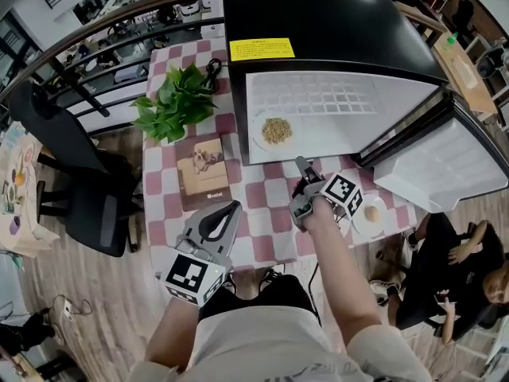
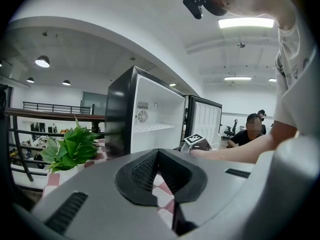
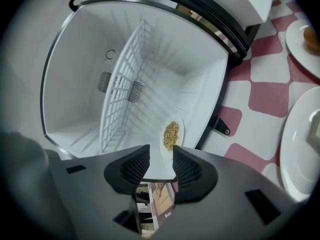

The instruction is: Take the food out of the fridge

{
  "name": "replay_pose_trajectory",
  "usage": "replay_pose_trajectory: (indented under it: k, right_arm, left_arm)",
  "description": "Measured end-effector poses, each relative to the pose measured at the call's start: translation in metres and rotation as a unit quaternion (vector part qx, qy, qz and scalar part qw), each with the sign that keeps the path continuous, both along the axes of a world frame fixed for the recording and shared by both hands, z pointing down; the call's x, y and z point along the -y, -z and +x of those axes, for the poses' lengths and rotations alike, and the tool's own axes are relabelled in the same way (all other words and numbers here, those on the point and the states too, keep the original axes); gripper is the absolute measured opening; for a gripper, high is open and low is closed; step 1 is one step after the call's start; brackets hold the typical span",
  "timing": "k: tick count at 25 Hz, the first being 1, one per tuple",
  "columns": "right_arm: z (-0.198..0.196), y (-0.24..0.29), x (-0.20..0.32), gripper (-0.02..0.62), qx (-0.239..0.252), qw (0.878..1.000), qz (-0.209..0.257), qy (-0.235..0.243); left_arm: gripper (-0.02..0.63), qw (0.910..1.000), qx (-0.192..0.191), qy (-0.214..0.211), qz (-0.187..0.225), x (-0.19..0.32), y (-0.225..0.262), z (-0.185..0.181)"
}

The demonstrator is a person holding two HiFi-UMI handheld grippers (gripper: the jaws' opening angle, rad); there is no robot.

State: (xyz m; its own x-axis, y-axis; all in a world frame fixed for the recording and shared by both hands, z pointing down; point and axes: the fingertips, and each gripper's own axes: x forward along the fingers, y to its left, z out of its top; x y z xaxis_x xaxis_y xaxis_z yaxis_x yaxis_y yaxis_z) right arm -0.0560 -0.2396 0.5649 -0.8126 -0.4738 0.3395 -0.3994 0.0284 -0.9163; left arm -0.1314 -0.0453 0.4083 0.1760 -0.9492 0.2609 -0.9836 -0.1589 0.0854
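Nearest the camera, at the lower left of the head view, the left gripper (image 1: 229, 212) is held low over the checked surface (image 1: 262, 237) with its jaws pressed together on nothing; it is judged to be parked there so that the path to the fridge (image 1: 318, 14) is left free for the other arm. Just above centre, the right gripper (image 1: 304, 168) is aimed into the open fridge, its jaws spread and nothing pinched between them. The gap is lined up with the plate of food (image 1: 276, 130), which can be seen through the jaws in the right gripper view. This plate, holding a small heap of brownish grains, is set on the white fridge floor near the front edge, at the left of the opening, and is not yet touched as far as can be told. The fridge door (image 1: 449, 165) is swung wide to the right, so the opening is unobstructed. A small plate with a round bun-like piece (image 1: 371, 213) is found on the surface just right of the right gripper, which suggests where food is meant to be set down. A potted plant (image 1: 176, 102) and a book (image 1: 203, 169) are kept to the left of the fridge, clear of the reach.
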Motion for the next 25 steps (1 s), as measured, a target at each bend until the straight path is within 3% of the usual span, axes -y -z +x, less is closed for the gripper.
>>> replay_pose_trajectory:
  k: [11, 25]
  right_arm:
    - [-0.036, -0.045, 0.031, 0.137, -0.001, 0.997, -0.074, -0.017]
    - [-0.048, -0.067, 0.046, 0.137, -0.012, 0.993, -0.104, -0.046]
  left_arm:
    - [0.002, 0.9999, -0.005, 0.014, -0.008, 0.003, -0.015, -0.010]
    - [0.002, 0.9992, -0.014, 0.028, -0.024, -0.001, -0.023, -0.027]
